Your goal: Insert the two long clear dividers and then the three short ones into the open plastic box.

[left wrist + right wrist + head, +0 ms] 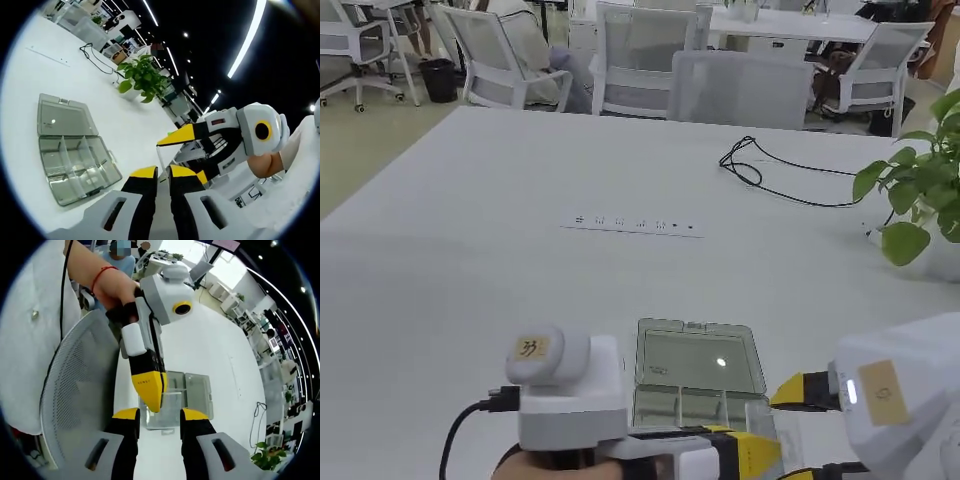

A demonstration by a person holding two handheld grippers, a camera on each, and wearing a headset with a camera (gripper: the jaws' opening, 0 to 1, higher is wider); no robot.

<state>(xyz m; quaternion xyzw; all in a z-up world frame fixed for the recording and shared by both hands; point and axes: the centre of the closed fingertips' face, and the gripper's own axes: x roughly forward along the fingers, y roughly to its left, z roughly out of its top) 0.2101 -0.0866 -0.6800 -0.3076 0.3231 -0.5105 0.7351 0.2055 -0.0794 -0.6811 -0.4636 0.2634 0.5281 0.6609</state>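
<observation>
On the white table point(520, 200), well short of the power strip point(632, 224), the open plastic box point(700, 365) lies flat with its lid folded back toward the strip and its base toward the person. In the head view the left gripper point(750, 452) covers the near edge of the base. The left gripper view looks across the whole box point(70, 150), and there clear walls part the base into several compartments while the lid lies bare.

The right gripper view looks back toward the person. It takes in a hand point(115, 287) around the left gripper's handle and a mesh chair back point(70, 400) beside the box's near side.

The left gripper's tips hang just beside the box's near right corner, above the table. Its jaws are drawn close, with a narrow slit between them. Whether anything thin and clear sits in that slit cannot be told.

The right gripper point(798, 392) points its tip at the box's right edge, near it but apart. Its jaws stand spread, and between them lie the box point(197, 392) and the left gripper's yellow tip.

Beyond the box to its right stand a leafy plant point(920, 200) and a looped black cable point(770, 170).
</observation>
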